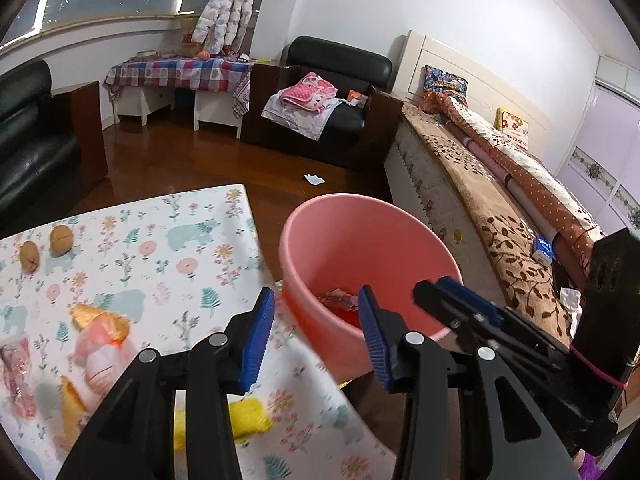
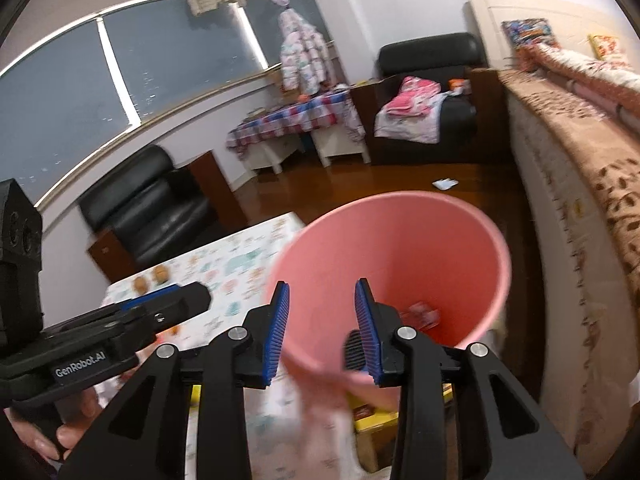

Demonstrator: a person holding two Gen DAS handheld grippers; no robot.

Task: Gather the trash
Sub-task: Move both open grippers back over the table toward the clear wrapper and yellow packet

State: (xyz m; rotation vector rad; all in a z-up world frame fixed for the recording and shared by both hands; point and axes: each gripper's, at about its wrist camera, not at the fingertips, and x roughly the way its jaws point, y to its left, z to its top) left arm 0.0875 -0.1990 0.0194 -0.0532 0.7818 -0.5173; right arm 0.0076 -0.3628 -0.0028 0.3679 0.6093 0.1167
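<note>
Both grippers, left gripper and right gripper, gape empty; table wrappers lie left, nearer the left one, bin right.

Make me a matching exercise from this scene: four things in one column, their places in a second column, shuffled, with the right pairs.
Things:
1. two walnuts
2. crumpled wrapper
3. pink folded blanket
4. white scrap

Places:
A. on the wooden floor
B. on the black armchair
C. on the floral tablecloth
D. inside the pink bin

Pairs: 1-C, 2-D, 3-B, 4-A
</note>
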